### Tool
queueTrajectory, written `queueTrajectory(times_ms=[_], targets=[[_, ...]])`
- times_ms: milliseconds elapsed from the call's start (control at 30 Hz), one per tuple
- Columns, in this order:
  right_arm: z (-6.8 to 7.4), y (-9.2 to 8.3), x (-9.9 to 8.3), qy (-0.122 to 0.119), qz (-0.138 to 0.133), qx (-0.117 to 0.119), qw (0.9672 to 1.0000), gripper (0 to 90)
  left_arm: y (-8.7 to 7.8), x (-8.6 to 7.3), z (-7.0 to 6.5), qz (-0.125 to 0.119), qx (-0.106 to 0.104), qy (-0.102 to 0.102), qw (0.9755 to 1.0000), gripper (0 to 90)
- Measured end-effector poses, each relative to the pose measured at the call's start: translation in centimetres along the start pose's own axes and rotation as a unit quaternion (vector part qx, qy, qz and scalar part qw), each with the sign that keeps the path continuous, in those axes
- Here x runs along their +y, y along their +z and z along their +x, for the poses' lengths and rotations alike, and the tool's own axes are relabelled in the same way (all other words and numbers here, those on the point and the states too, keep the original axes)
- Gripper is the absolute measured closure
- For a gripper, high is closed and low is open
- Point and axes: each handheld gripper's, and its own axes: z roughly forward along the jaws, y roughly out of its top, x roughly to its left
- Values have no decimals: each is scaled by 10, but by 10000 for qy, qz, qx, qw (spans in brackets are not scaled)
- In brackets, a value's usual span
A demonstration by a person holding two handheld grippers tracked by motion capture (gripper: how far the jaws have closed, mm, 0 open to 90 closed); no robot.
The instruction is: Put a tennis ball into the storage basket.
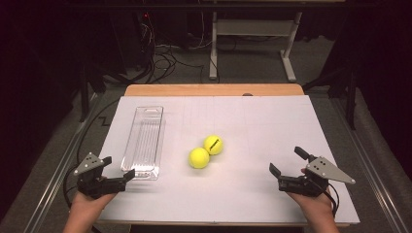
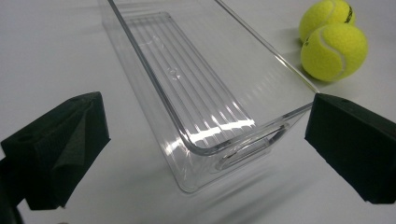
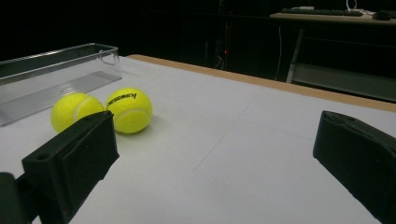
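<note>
Your left tongs [image 1: 118,167] gape wide at the near end of the clear tray [image 1: 144,141], gripping nothing. The tray lies toward the bench's [image 1: 272,121] left edge, long axis running near edge to far edge. Two balls [image 1: 206,151] touch mid-bench (the nearer partly hides the farther in your left gripper view). Your right tongs [image 1: 287,161] stand open by the near right corner.

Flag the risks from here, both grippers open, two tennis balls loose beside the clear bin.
1. The two tennis balls touch; pinching one with the right gripper could nudge the other into a roll.
2. The clear bin looks light and is empty; the left gripper, open near its end, might shove it.
</note>
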Motion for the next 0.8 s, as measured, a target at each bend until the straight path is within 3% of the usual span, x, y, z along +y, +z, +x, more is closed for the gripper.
queueTrajectory(times_ms=[200, 300, 367, 567, 733, 800], targets=[[0, 1, 0, -30, 56, -6, 10000, 4, 4, -1, -2, 215, 22, 94, 9997, 7], [1, 1, 0, -58, 48, 5, 10000, 4, 5, -1, -1, 287, 36, 63, 9996, 7], [3, 1, 0, -97, 52, 15, 9999, 4, 7, -2, 0, 462, 68, 2, 9989, 7], [4, 1, 0, -134, 54, 29, 9999, 4, 11, -2, -1, 701, 8, 32, 9975, 7], [3, 1, -1, -142, 58, 25, 9999, 4, 15, -3, -4, 968, -22, 114, 9952, 7], [3, 1, -1, -141, 62, 24, 9999, 4, 18, -4, -5, 1212, -6, 112, 9926, 7]])
